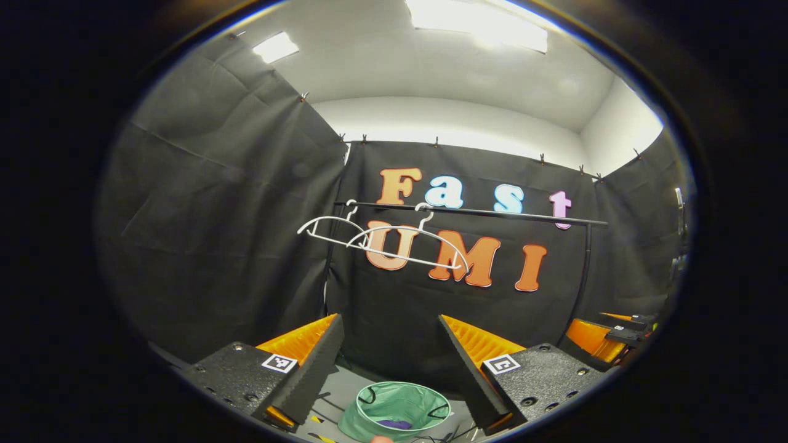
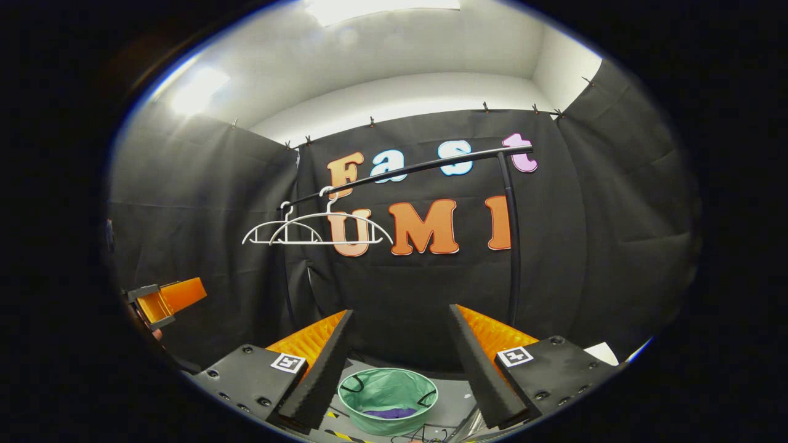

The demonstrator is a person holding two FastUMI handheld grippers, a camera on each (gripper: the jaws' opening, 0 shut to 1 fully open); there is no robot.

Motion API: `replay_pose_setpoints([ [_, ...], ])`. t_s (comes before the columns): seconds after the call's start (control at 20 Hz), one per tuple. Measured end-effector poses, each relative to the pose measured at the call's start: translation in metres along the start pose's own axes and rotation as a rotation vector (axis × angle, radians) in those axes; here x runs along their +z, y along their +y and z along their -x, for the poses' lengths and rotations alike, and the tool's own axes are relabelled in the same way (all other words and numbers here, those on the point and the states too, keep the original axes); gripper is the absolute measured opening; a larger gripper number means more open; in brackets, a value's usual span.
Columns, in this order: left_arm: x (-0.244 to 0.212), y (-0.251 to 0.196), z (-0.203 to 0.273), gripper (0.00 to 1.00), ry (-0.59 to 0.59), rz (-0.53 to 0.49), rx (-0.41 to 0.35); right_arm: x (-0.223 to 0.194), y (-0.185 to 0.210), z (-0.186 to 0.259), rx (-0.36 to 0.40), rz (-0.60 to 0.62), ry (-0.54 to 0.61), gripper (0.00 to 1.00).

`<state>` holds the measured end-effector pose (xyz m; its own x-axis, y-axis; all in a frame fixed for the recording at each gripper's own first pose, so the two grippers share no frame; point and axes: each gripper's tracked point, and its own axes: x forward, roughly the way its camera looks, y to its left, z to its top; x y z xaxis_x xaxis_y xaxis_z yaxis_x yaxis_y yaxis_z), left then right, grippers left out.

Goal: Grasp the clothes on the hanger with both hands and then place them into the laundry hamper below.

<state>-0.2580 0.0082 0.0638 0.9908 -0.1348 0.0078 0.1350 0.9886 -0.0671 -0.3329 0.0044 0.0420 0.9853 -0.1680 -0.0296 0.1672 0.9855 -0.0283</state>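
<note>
Both grippers [image 1: 391,351] [image 2: 400,344] are hanging open over the hamper [image 1: 397,411], hangers [image 1: 394,243] bare; any stray reach risks snagging them.

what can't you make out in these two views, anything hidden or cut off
- Purple cloth inside the green hamper: the hamper's wall hides most of it, so its shape is unclear, right gripper view.
- Hamper base, left gripper view: cut off by the bottom edge.
- Rail's left end: lost against the dark wall behind the two bare hangers.
</note>
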Motion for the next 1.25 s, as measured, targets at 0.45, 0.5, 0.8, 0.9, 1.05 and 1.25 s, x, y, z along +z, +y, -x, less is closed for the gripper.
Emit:
replay_pose_setpoints([
  [0.45,-0.008,-0.001,0.009,0.91,0.024,-0.001,0.004,-0.002,0.003,0.008,-0.007,0.038,0.001,0.98],
  [0.5,-0.008,-0.001,0.009,0.90,0.023,-0.004,0.005,-0.004,0.001,0.006,-0.014,0.042,0.006,0.98],
  [0.8,-0.004,-0.001,0.011,0.91,0.017,-0.009,0.005,-0.008,0.002,0.004,-0.016,0.035,0.018,0.98],
  [0.9,-0.003,0.001,0.013,0.91,0.013,-0.009,0.008,-0.007,0.003,0.004,-0.014,0.036,0.017,0.98],
  [1.05,-0.002,0.001,0.016,0.95,0.013,-0.007,0.009,-0.008,0.007,0.005,-0.006,0.032,0.019,0.98],
  [1.25,0.000,-0.002,0.013,0.90,0.009,-0.016,0.006,-0.008,0.008,0.004,-0.008,0.041,0.013,0.98],
])
